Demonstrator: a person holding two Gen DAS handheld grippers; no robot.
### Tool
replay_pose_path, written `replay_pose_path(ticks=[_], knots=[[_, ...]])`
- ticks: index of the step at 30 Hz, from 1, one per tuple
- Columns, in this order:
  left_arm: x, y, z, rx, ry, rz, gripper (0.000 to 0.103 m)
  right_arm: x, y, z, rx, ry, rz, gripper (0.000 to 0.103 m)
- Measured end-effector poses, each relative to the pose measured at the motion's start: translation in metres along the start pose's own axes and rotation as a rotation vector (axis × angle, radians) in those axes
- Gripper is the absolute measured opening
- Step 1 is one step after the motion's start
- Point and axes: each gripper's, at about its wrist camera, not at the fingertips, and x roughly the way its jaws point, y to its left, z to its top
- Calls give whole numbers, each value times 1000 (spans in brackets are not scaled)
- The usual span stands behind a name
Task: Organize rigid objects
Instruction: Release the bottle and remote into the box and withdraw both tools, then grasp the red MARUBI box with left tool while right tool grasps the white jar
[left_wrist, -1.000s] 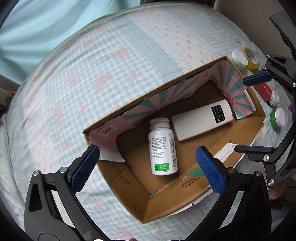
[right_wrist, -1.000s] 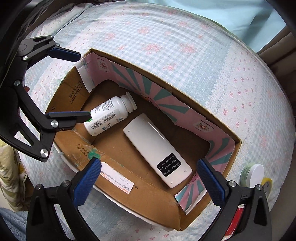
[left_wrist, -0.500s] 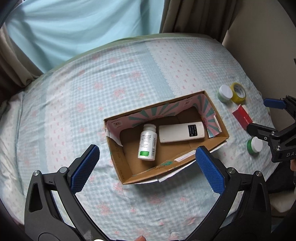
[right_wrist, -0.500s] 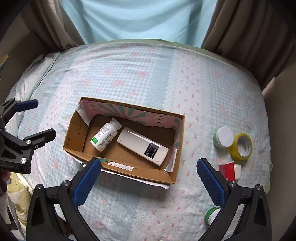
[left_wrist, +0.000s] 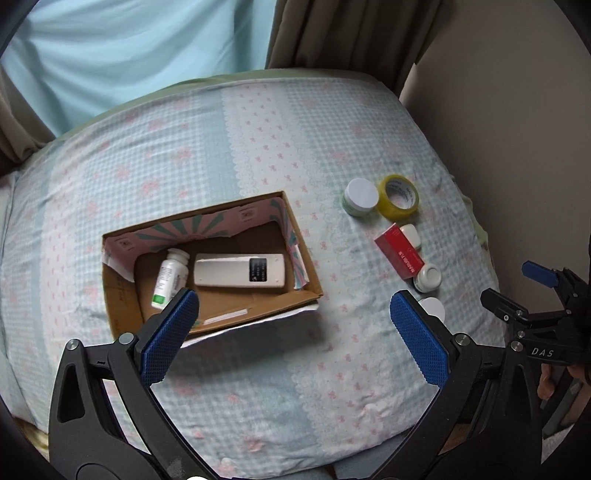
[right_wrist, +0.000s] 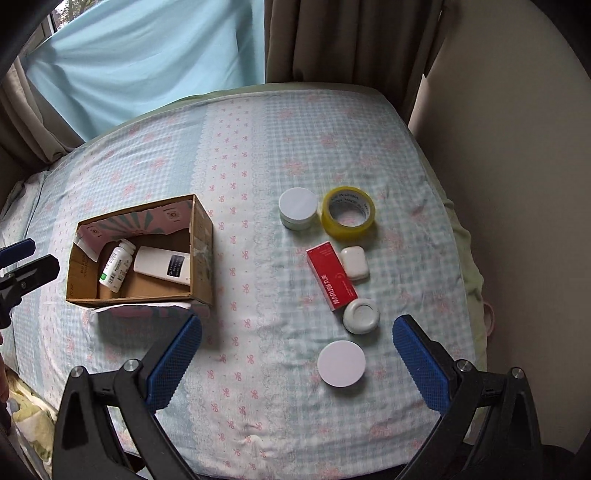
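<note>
A bed under a pale checked sheet (right_wrist: 258, 155) fills both views, with curtains (right_wrist: 351, 40) along the far edge. Both grippers have pulled back and up from the box (right_wrist: 201, 251) over the last second — a moment ago they hung just over its rim, and now the whole bed shows. That reads as one drop finished and the next pick not yet begun.

At the left, the box holds a bottle (right_wrist: 117, 270) and a remote (right_wrist: 162, 266), lying side by side. The left gripper (left_wrist: 293, 338) hovers near the box, fingers wide apart and empty.

To the right, well apart from the box, six things wait on the sheet: a far jar (right_wrist: 298, 208) touching a tape roll (right_wrist: 349, 210), a red carton (right_wrist: 331, 280) with a white case (right_wrist: 354, 263) against it, a small jar (right_wrist: 361, 316) at the carton's near end, and a near jar (right_wrist: 341, 363). The right gripper (right_wrist: 295, 360) hangs over this group, fingers apart, nothing held.

Nothing blocks the near jar — it seems the easiest next pick. The carton, case and small jar crowd each other, so a finger could knock a neighbour.
</note>
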Motion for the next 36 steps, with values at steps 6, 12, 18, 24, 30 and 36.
replay_pose_path(ticks=[6,12,18,24,30,36], knots=[[37,-70,17,-10,58,-54,103,12,-50,-20,2,28,-17,103],[92,-121,32,-60,132,-76,103,40,-84,-31,56,66,4,103],[159,-151,42,-101,208,-51,103,82,-98,-34,87,102,-1,103],[228,-171,40,-113,296,-24,103,129,-101,-35,115,124,-28,103],[286,-171,37,-152,379,-10,99,171,-92,-35,91,149,-52,102],[329,-173,30,-168,467,0,88,205,-90,-37,36,172,-50,95]])
